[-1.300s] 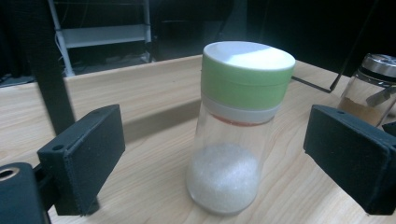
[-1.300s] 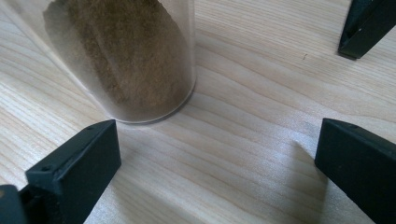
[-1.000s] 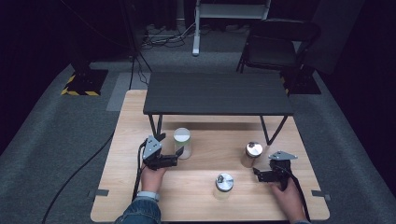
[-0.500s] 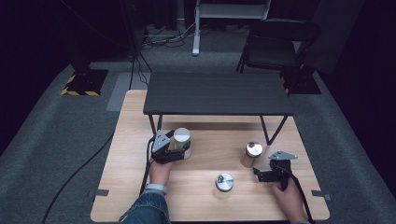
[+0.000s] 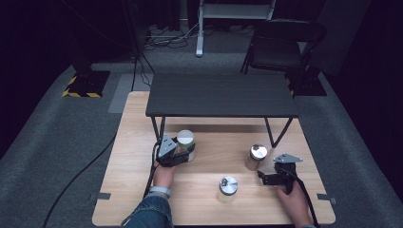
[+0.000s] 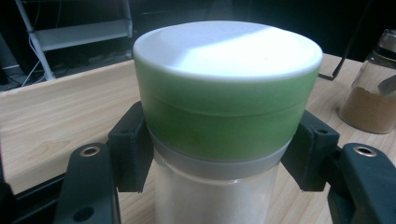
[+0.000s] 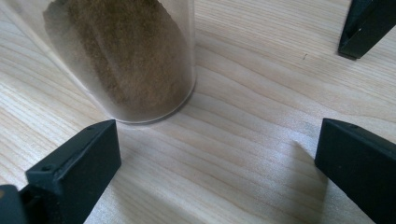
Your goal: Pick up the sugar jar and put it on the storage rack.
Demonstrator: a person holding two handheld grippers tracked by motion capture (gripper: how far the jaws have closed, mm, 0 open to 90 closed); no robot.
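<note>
While the high view only puts our left gripper (image 5: 183, 153) against the green-lidded jar (image 5: 185, 140) just in front of the black shelf's (image 5: 221, 95) left legs, the left gripper view confirms the jaws have just closed onto the jar (image 6: 224, 116) below its lid. Open tabletop (image 5: 142, 190) to its left and front. Steel-lidded jar (image 5: 228, 186) stands mid-table, well apart. Right gripper (image 5: 268, 178) holds nothing, jaws wide, brown-powder jar (image 7: 121, 56) just beyond them. No writing readable.
</note>
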